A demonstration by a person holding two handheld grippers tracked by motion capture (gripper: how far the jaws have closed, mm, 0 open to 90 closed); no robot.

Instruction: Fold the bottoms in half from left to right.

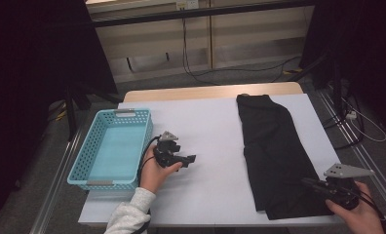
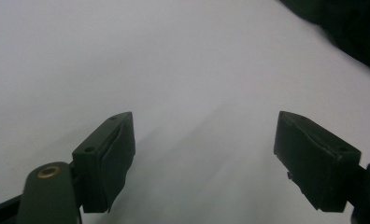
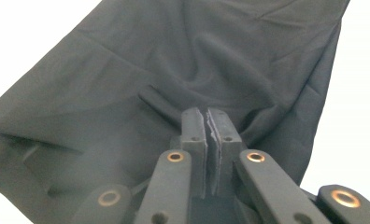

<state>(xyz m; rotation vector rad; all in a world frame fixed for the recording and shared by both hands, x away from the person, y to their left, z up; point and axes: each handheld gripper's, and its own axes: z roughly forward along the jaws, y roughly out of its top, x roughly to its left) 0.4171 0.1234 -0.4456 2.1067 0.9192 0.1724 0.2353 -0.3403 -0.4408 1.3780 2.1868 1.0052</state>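
The right gripper (image 1: 314, 184) sits at the near right corner of the worktop (image 1: 210, 126), held in the person's right hand (image 1: 359, 214). In the right gripper view its jaws stand pressed together, and folds of the black garment (image 3: 174, 70) gather at their tips; whether fabric is pinched between the pads cannot be told. The black garment (image 1: 274, 156) lies along the right side of the worktop as a long folded strip, running from the near edge up to the far edge, with its far end just touching the bare wooden border.

The left gripper (image 1: 188, 160) rests in the person's left hand (image 1: 154, 173), near the near left part of the worktop, pointing right toward the garment and well apart from it. In the left gripper view its jaws stand wide apart with nothing between them, above the white covering.

The blue perforated basket (image 1: 79, 161) stands at the left edge of the worktop, just beside the left hand.
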